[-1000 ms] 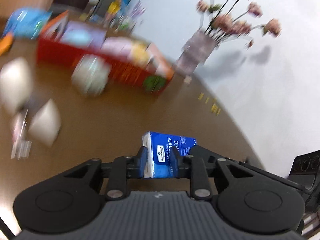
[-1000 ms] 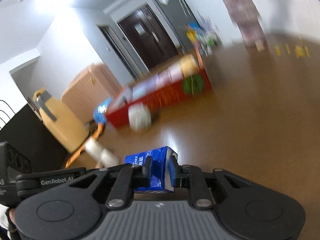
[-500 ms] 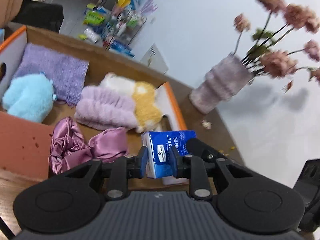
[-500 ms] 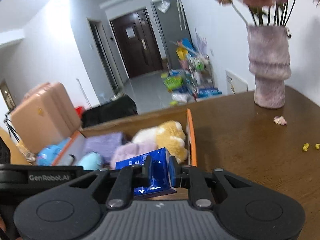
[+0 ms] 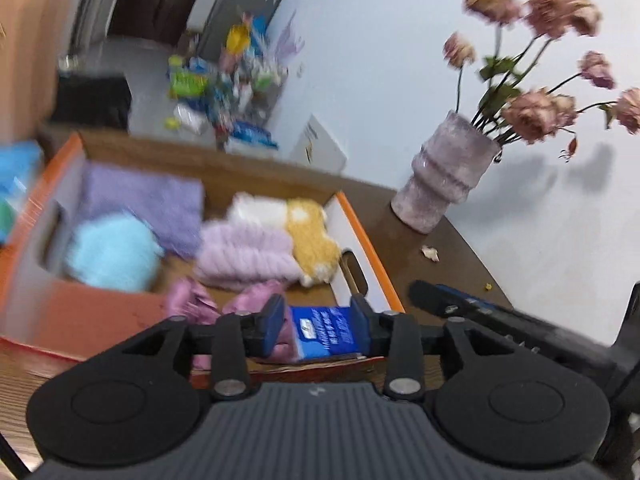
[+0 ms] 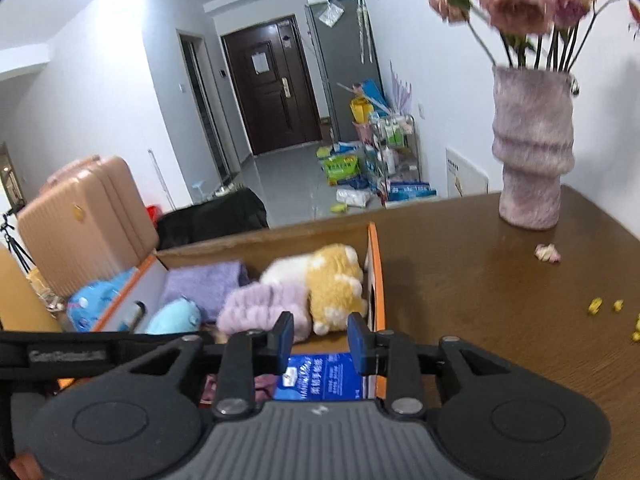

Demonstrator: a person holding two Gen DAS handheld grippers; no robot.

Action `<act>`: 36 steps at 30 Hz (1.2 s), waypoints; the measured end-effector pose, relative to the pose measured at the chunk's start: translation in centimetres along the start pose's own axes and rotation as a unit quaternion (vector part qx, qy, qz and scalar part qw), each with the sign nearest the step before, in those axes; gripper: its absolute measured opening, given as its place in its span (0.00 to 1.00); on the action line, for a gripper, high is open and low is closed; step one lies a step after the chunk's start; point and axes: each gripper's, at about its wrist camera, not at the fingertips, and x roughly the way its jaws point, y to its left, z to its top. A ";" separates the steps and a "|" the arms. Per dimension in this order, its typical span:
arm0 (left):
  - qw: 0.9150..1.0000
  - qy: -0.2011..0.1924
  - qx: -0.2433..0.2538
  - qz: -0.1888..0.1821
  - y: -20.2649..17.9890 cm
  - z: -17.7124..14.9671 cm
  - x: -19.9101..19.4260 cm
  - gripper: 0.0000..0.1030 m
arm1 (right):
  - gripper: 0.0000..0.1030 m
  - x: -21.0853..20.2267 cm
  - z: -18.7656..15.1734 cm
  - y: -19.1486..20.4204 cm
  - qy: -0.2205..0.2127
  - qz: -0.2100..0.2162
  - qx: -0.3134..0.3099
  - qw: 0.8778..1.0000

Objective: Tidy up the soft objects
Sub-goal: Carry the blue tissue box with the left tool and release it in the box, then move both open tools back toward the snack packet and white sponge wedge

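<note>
A blue tissue pack (image 5: 326,332) lies in the near right corner of an orange-rimmed cardboard box (image 5: 372,256); it also shows in the right wrist view (image 6: 322,376). The box (image 6: 374,276) holds a purple towel (image 6: 204,284), a light-blue plush (image 5: 112,252), a lilac fluffy band (image 6: 264,306), a yellow-and-white plush (image 6: 332,280) and pink satin cloth (image 5: 188,300). My left gripper (image 5: 318,322) is open, its fingers either side of the pack. My right gripper (image 6: 320,338) is open just above the pack.
A fuzzy pink vase (image 6: 532,152) with dried flowers stands on the brown table (image 6: 500,288) right of the box. Petals and yellow crumbs (image 6: 604,306) lie on the table. A pink suitcase (image 6: 84,216) and floor clutter are beyond the table.
Both grippers opened and let go of the blue tissue pack, which now lies in the box. Before that they carried it together over the box.
</note>
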 end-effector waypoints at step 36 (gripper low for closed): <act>0.960 -0.155 0.110 0.204 1.1 -25.8 -28.1 1.00 | 0.87 -24.4 -23.1 11.5 -0.072 0.054 -0.103 0.991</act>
